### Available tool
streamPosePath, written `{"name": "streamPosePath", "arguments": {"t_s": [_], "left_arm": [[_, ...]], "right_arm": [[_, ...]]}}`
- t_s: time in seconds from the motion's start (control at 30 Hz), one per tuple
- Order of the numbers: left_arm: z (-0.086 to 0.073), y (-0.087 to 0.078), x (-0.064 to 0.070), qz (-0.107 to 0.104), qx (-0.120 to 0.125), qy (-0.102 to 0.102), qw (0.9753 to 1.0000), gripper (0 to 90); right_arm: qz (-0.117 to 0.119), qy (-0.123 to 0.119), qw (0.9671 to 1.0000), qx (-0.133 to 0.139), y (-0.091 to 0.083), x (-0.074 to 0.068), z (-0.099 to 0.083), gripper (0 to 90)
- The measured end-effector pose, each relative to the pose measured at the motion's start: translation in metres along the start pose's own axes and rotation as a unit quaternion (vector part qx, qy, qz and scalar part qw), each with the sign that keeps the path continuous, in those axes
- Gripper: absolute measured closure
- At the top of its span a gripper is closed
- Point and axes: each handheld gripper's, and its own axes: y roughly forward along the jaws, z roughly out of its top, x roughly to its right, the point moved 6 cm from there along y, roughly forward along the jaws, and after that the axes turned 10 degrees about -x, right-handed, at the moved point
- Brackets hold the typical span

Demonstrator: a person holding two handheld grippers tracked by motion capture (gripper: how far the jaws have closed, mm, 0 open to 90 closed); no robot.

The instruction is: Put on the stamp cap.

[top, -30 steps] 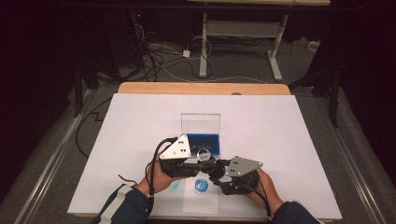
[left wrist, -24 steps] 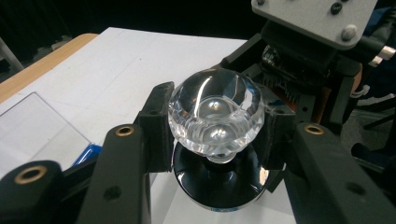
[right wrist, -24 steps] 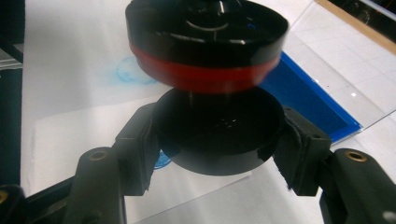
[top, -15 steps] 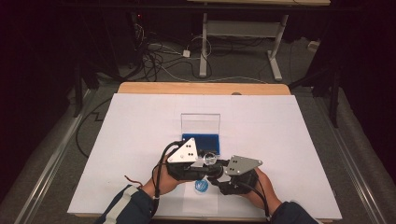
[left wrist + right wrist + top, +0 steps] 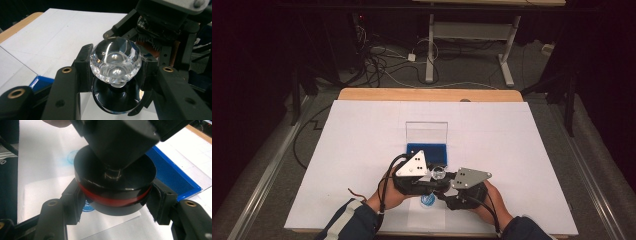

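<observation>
A stamp with a faceted clear knob (image 5: 115, 60) and a round black base (image 5: 115, 192) ringed by a red band hangs just above the table, held from two sides. My left gripper (image 5: 115, 68) is shut on the clear knob (image 5: 438, 173). My right gripper (image 5: 115, 206) is shut on the black base, which also appears below the knob (image 5: 117, 100). The two grippers (image 5: 432, 184) meet near the front edge, over a small sheet (image 5: 427, 214) bearing a blue stamp print (image 5: 428, 201).
A blue ink pad (image 5: 427, 149) with its clear lid (image 5: 427, 131) standing upright lies just behind the grippers. White paper (image 5: 512, 140) covers the wooden table (image 5: 427, 95). A faint blue smear (image 5: 72, 157) marks the sheet. Cables and table legs stand on the floor beyond.
The left gripper has tilted and shifted slightly against the right one. Both grips are unchanged and the stamp stays over the blue print.
</observation>
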Motion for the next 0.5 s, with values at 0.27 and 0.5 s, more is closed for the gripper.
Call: {"name": "streamPosePath", "arguments": {"t_s": [0.27, 0.5], "left_arm": [[-0.0009, -0.0008, -0.0016, 0.004, 0.0, -0.001, 1.0, 54.0], [-0.0016, 0.0029, 0.0, 0.0, 0.003, -0.002, 1.0, 54.0]], "right_arm": [[0.003, 0.0, 1.0, 0.001, -0.0004, -0.0014, 0.0001, 38.6], [0.005, 0.002, 1.0, 0.001, -0.0003, -0.0018, 0.0001, 38.6]]}}
